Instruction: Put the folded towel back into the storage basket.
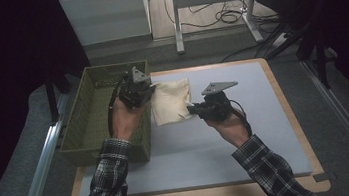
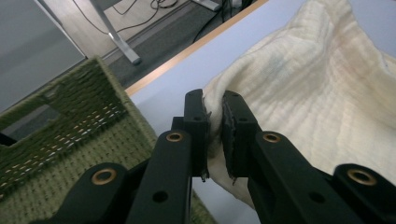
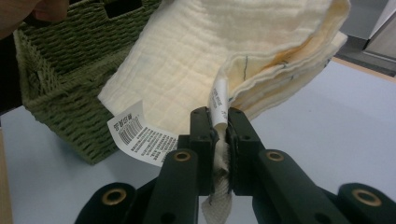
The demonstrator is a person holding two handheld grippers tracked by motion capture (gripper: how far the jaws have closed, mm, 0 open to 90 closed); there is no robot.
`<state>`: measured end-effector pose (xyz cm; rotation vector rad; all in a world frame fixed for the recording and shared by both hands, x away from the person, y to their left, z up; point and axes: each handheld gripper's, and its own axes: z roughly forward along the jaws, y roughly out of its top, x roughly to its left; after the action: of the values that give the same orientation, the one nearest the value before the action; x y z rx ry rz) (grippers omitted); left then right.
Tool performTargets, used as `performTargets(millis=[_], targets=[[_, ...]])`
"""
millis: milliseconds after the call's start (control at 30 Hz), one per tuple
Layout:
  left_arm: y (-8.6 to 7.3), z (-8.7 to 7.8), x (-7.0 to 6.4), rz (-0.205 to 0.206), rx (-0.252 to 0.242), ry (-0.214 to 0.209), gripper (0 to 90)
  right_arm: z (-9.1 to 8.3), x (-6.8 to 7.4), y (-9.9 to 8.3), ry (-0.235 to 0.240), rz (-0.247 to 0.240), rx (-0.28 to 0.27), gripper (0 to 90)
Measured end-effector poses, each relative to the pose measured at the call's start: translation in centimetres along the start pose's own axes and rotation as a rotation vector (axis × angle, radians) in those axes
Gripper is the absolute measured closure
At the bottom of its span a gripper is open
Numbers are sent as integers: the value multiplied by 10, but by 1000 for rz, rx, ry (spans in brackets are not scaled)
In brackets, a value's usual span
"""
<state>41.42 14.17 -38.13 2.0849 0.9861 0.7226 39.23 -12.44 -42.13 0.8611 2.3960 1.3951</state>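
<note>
A folded cream cloth [image 1: 170, 101] hangs between both grippers, lifted a little above the blue-grey mat. My left gripper [image 1: 148, 88] is shut on the cloth's left edge [image 2: 280, 88], right beside the basket's near wall. My right gripper [image 1: 190, 109] is shut on the cloth's lower right corner [image 3: 261, 46], pinching the fabric together with a small white tag. A larger printed care label [image 3: 140, 135] dangles from the cloth's underside in the right gripper view. The green woven basket [image 1: 95, 119] stands at the table's left, directly next to the cloth.
The blue-grey mat [image 1: 248, 139] covers a wood-edged table. Behind the table are a white desk frame [image 1: 211, 3] and cables on the floor. Dark curtains flank both sides. A metal rail [image 1: 40, 170] runs along the left.
</note>
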Motion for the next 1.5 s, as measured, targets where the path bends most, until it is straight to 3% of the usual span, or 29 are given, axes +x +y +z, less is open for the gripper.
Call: performTargets(millis=[367,600,1000,1500], targets=[[4,-17,21,-1,-7,44,816,14,12,21,23,-12,-13,828],[-2,-27,35,-7,-3,76,815,28,22,31,40,-24,-23,828],[-24,-43,62,-54,5,124,816,61,46,43,64,-47,-27,826],[-57,-54,89,-103,24,163,817,104,81,55,91,-99,27,825]])
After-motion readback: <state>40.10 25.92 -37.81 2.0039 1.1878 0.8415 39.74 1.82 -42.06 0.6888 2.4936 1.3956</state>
